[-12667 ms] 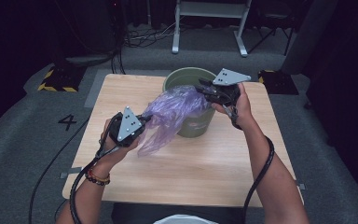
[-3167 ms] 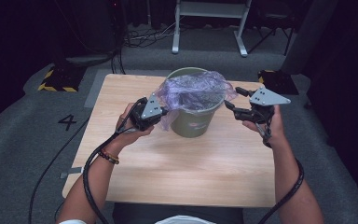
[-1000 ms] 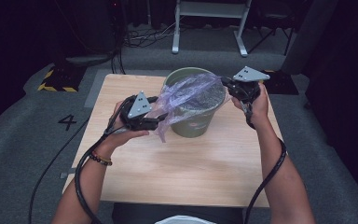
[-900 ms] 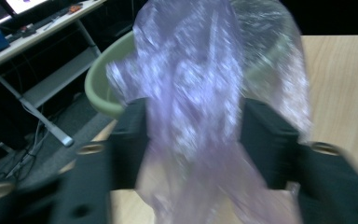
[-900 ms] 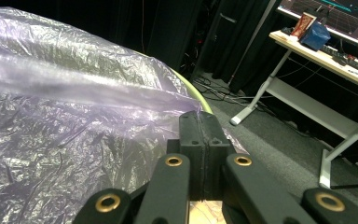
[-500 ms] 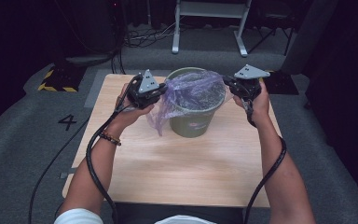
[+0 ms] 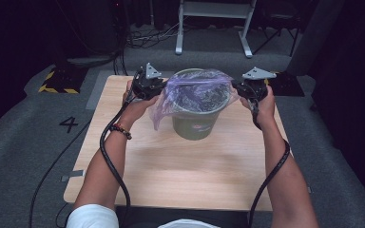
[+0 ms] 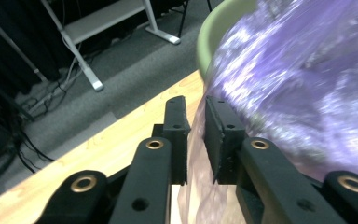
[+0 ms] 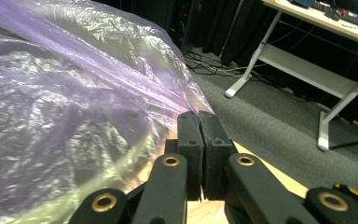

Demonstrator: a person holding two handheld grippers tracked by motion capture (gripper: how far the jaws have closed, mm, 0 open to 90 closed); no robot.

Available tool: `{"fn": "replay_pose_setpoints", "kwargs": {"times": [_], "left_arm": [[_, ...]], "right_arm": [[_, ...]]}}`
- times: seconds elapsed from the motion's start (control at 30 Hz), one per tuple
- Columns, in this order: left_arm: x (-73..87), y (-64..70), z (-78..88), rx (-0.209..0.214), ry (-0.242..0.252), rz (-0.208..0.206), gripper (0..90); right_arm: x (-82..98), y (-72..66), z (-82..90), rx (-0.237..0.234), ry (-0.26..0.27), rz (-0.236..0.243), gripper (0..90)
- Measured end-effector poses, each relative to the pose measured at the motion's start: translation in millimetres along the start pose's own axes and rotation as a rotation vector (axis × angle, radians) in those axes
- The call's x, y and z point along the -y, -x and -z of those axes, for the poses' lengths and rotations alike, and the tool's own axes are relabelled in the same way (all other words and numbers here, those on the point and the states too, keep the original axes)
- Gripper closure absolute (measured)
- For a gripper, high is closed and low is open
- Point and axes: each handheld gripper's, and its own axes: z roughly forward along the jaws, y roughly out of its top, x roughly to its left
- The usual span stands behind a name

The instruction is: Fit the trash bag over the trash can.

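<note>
A green bucket (image 7: 195, 126) stands at the back middle of the wooden table (image 7: 180, 175). A purple see-through plastic bag (image 7: 195, 90) is stretched across its mouth. My left gripper (image 7: 158, 90) is at the bucket's left rim; its jaws have just been closing and pinch the bag's edge. In the left gripper view the film (image 8: 298, 93) runs between the near-closed jaws of the left gripper (image 8: 193, 105), beside the green rim (image 8: 214, 28). My right gripper (image 7: 237, 89) is at the right rim. In the right gripper view it (image 9: 199, 119) is shut on the bag (image 9: 65, 93).
A white desk frame (image 7: 214, 23) stands on the grey carpet behind the table, with cables beside it. A yellow-and-black striped block (image 7: 52, 81) lies at the back left. A "4" (image 7: 70, 124) marks the floor to the table's left. Bare wood lies in front of the bucket.
My left gripper has moved back to the bucket's left rim with the bag's edge. The bag, bunched a second ago, is now spread over the bucket's mouth. The right gripper has dropped slightly.
</note>
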Motion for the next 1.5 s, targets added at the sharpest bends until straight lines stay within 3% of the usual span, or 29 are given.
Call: {"fn": "replay_pose_setpoints", "kwargs": {"times": [0.17, 0.23, 0.5, 0.6, 0.67, 0.93, 1.07, 1.1, 1.17, 1.2, 1.27, 1.33, 1.47, 1.5], "left_arm": [[3.7, 1.3, -7.5, 0.033, 0.008, 0.011, 89.4], [6.3, 2.6, -10.6, 0.069, 0.013, 0.018, 90.0], [11.4, 6.3, -12.8, 0.11, 0.017, 0.002, 90.0], [13.5, 7.2, -11.1, 0.13, 0.022, 0.001, 90.0], [15.9, 8.8, -7.7, 0.144, 0.028, -0.01, 90.0], [25.3, 13.8, 7.1, 0.179, 0.044, -0.036, 90.0], [28.9, 14.2, 13.5, 0.162, 0.042, -0.044, 90.0], [29.6, 12.2, 15.7, 0.139, 0.047, -0.036, 90.0], [30.1, 8.4, 17.9, 0.137, 0.059, -0.02, 86.0], [29.2, 3.4, 20.8, 0.112, 0.075, 0.0, 81.8], [28.0, 0.5, 22.0, 0.107, 0.083, 0.013, 81.5], [24.8, -2.3, 22.7, 0.077, 0.084, 0.031, 72.3], [18.0, -2.6, 21.3, 0.055, 0.089, 0.015, 66.9], [16.7, -2.4, 20.3, 0.073, 0.093, 0.014, 64.8]], "right_arm": [[7.2, 2.5, -5.5, -0.008, -0.004, -0.021, 89.2], [12.8, 1.8, -10.0, -0.026, -0.012, -0.029, 89.4], [23.1, 1.6, -12.7, -0.082, 0.007, -0.059, 90.0], [24.4, 1.5, -11.5, -0.094, 0.004, -0.056, 90.0], [26.3, -2.0, -10.0, -0.109, -0.003, -0.028, 90.0], [32.0, -7.1, 0.7, -0.154, 0.018, -0.029, 90.0], [32.9, -11.0, 9.5, -0.162, 0.02, 0.002, 90.0], [32.8, -10.4, 11.8, -0.155, 0.022, 0.002, 90.0], [31.7, -6.7, 17.6, -0.137, 0.049, -0.015, 90.0], [29.6, -3.3, 22.0, -0.116, 0.064, -0.026, 90.0], [28.1, -1.8, 23.5, -0.094, 0.07, -0.025, 89.9], [23.3, 2.1, 25.2, -0.06, 0.09, -0.028, 88.5], [19.3, 3.3, 22.6, -0.053, 0.099, -0.035, 88.6], [18.0, 3.1, 21.2, -0.052, 0.097, -0.038, 88.6]]}}
